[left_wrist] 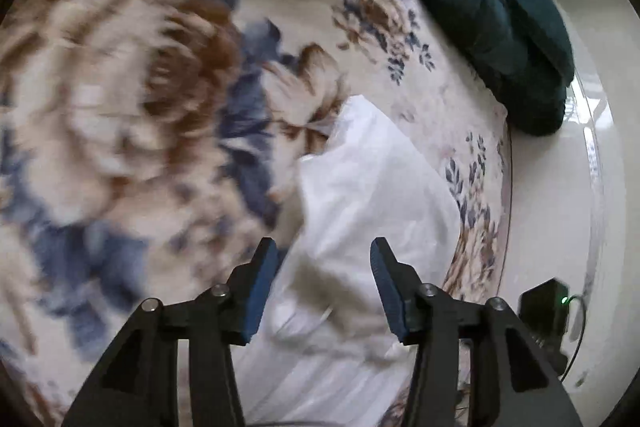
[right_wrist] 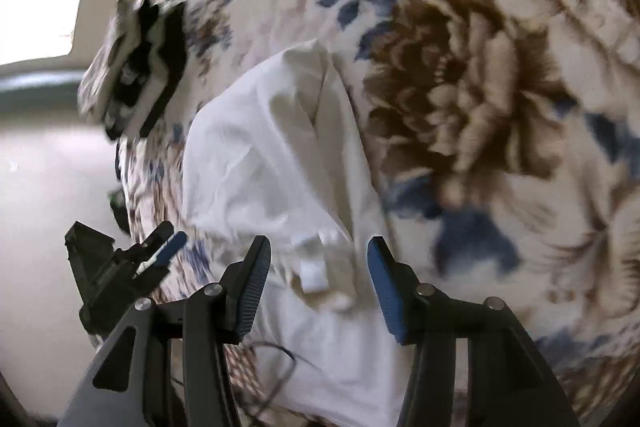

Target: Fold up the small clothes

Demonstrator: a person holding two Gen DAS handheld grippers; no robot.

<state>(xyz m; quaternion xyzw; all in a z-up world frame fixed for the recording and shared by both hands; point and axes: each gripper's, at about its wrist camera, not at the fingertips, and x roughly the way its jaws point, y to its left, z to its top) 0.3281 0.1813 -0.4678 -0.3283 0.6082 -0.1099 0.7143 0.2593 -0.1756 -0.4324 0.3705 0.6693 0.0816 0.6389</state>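
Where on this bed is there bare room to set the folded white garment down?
Bare floral bedspread lies beyond the white garment, on the big brown flower. The edge side is crowded: a teal cloth and a patterned black object sit there.

I count one white garment (right_wrist: 276, 163), lying near the bed's edge. I count one floral bedspread (right_wrist: 472, 75) covering the bed, and one dark teal cushion (left_wrist: 492, 7) at the bed's far corner. I count two hand-held grippers: the left hand-held gripper (left_wrist: 323, 259) and the right hand-held gripper (right_wrist: 319, 255), each with two blue-padded fingers set apart. I count one black device with a green light (left_wrist: 548, 307) beyond the bed's edge.
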